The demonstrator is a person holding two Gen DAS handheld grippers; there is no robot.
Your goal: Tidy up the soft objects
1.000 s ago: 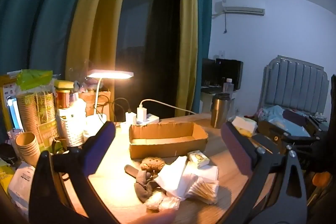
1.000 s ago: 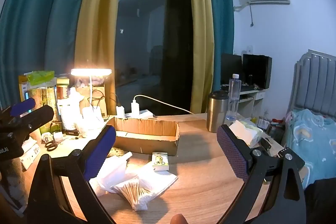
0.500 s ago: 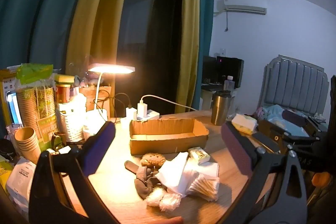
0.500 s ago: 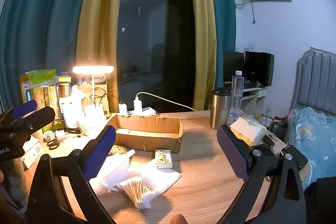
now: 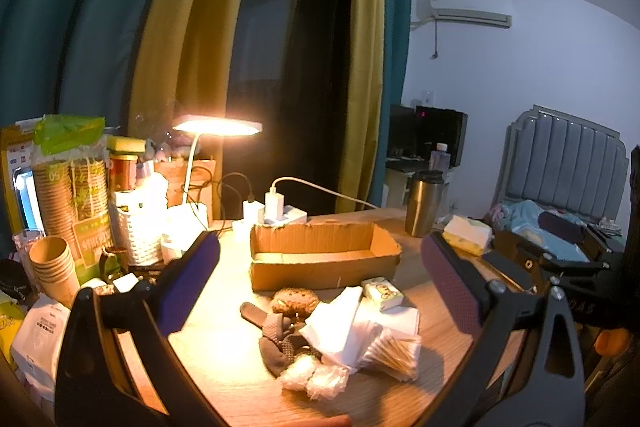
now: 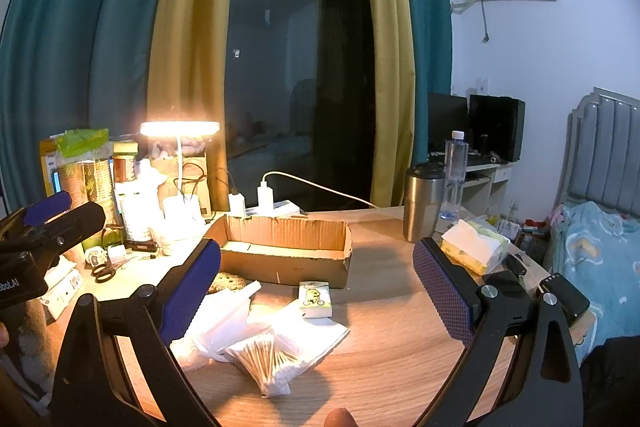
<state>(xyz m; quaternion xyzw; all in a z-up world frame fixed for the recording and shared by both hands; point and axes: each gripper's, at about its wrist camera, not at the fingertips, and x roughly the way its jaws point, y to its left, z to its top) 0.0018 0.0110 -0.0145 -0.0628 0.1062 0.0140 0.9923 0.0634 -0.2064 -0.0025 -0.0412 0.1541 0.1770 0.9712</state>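
Note:
A pile of soft things lies on the wooden table in front of an open cardboard box [image 5: 324, 259] [image 6: 284, 255]: a dark glove [image 5: 276, 335], a brown knitted piece [image 5: 294, 299], white tissues [image 5: 340, 323] [image 6: 224, 319], a bag of cotton swabs [image 5: 396, 351] [image 6: 264, 359], white cotton pads [image 5: 314, 379] and a small tissue pack [image 5: 382, 291] [image 6: 315, 299]. My left gripper [image 5: 320, 287] hangs open above the pile, holding nothing. My right gripper [image 6: 316, 291] is open too, above the swabs and tissue pack. The left gripper's body shows at the left edge of the right wrist view.
A lit desk lamp [image 5: 218, 127], paper cups [image 5: 54, 263], a white basket [image 5: 140, 231] and chargers [image 5: 276, 205] crowd the table's left and back. A steel tumbler [image 6: 424, 205], water bottle [image 6: 454, 175] and tissue box [image 6: 474, 247] stand right. A bed [image 6: 600, 247] lies beyond.
Both grippers have risen and drawn back slightly, so the box and pile sit a little lower and farther in view. Nothing on the table has moved.

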